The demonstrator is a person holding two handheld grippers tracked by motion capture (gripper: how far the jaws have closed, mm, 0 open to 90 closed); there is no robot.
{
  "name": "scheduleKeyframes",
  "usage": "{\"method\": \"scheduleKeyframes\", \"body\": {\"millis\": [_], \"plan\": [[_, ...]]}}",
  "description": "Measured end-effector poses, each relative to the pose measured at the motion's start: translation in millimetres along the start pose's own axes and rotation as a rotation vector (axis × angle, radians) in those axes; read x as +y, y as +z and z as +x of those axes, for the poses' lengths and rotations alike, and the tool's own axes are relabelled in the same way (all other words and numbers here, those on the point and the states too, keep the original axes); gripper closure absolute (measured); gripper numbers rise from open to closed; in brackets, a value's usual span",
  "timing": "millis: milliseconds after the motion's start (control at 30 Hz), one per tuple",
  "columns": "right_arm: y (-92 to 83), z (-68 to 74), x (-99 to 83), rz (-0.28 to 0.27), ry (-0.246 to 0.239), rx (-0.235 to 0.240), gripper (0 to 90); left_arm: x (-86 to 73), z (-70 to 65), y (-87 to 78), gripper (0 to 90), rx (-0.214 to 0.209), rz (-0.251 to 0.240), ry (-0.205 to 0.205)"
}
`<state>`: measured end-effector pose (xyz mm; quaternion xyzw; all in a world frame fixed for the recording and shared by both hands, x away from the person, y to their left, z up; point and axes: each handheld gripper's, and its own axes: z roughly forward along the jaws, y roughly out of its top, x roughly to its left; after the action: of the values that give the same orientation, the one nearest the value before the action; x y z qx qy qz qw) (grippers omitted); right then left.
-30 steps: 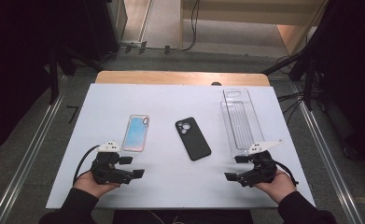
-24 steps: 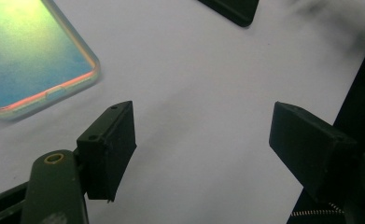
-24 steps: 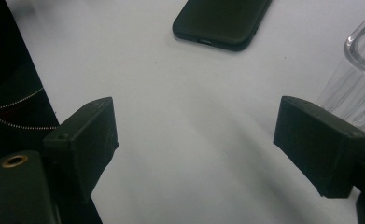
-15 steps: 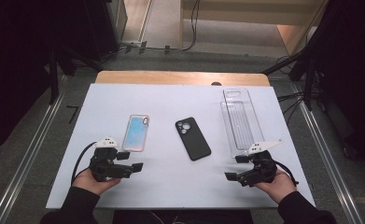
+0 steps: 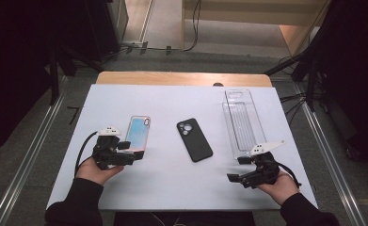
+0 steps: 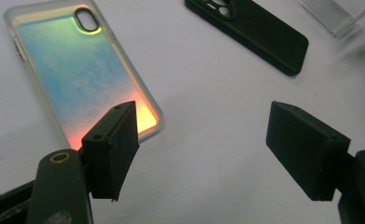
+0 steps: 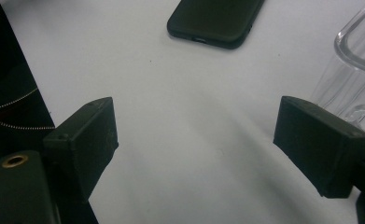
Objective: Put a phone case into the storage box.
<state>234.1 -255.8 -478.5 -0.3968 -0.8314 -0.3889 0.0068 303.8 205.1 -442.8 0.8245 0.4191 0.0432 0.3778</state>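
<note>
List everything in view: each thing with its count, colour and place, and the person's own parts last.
iridescent phone case: one, blue shading to orange with a clear rim, flat on the left part of the table, camera hole at its far end.
black phone case: one, black, flat near the table's middle.
clear tray: one, transparent, long and ribbed, on the right part of the table.
table: one, white top with a wooden far edge.
left hand-held gripper: one, black, open, over the near end of the iridescent phone case.
right hand-held gripper: one, black, open, above bare table by the clear tray's near end.
</note>
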Motion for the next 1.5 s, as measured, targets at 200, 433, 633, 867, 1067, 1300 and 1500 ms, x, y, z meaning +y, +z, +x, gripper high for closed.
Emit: {"method": "scheduleKeyframes", "body": {"millis": [200,433,633,867,1067,1300,1500], "plan": [[-0.2,-0.3,-0.3,0.002,-0.003,-0.004,11.8,11.6,5.7,5.2,25.4,0.013,-0.006,0.002],[-0.5,-0.7,-0.9,0.003,-0.002,-0.008,11.8,21.7,17.3,14.9,29.7,0.02,0.002,-0.032],[0.0,-0.1,-1.0,0.012,-0.005,-0.009,11.9,25.8,25.6,19.5,56.4,0.015,0.054,-0.097],[-0.3,1.6,-1.2,0.013,-0.006,-0.01,11.9,17.8,37.5,26.1,90.0,0.022,0.086,-0.066],[-0.1,1.9,-1.6,0.018,-0.011,-0.012,11.9,10.4,42.8,35.2,90.0,0.042,0.134,-0.058],[0.0,2.3,-1.7,0.021,-0.008,-0.012,11.9,2.2,54.9,38.9,90.0,0.069,0.161,-0.105],[0.6,2.5,-1.9,0.025,-0.013,-0.014,11.9,-0.6,61.7,34.7,90.0,0.074,0.151,-0.134]]}}
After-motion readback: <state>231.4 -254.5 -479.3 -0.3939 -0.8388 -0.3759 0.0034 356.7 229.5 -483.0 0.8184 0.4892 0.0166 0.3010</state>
